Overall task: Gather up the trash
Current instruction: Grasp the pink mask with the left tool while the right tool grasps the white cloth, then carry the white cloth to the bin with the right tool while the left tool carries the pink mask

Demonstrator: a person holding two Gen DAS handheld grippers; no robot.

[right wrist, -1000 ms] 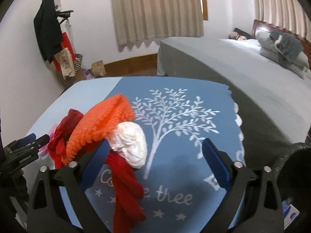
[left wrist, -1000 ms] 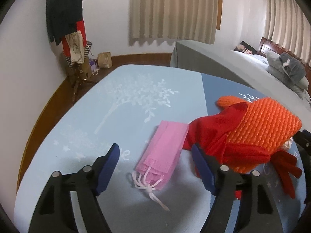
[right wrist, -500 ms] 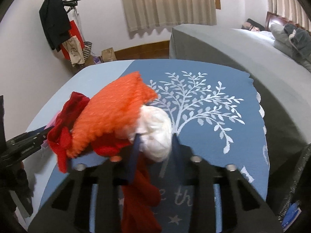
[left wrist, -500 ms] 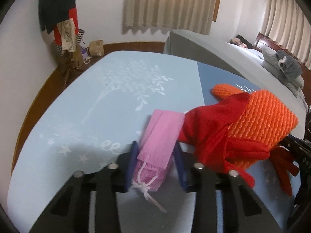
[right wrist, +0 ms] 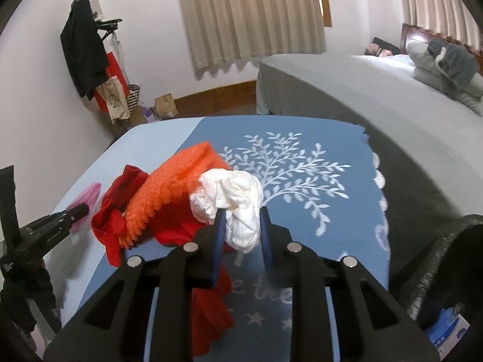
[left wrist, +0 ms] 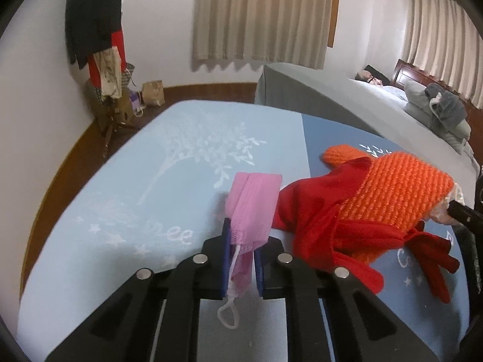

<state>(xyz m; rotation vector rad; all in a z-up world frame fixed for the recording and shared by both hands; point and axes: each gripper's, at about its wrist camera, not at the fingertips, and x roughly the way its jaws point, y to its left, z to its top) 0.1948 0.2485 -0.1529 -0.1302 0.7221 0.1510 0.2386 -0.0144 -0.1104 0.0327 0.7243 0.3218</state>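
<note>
My left gripper (left wrist: 240,241) is shut on a pink face mask (left wrist: 252,208), whose white ear loop hangs between the blue pads. The mask's far end rests on the pale blue table (left wrist: 135,199). My right gripper (right wrist: 240,226) is shut on a crumpled white tissue wad (right wrist: 232,196), held just above the dark blue half of the tablecloth (right wrist: 317,181). The left gripper also shows at the left edge of the right wrist view (right wrist: 45,229), with the pink mask (right wrist: 87,196) at its tip.
An orange knitted hat (left wrist: 389,193) and red gloves (left wrist: 329,226) lie on the table between the grippers. A grey bed (right wrist: 362,96) stands behind the table. A black bin rim (right wrist: 462,259) is at lower right. A coat rack (left wrist: 99,39) stands at far left.
Both grippers went from wide open to shut: the left closed on the pink mask, the right on the white tissue wad. Both have lifted slightly.
</note>
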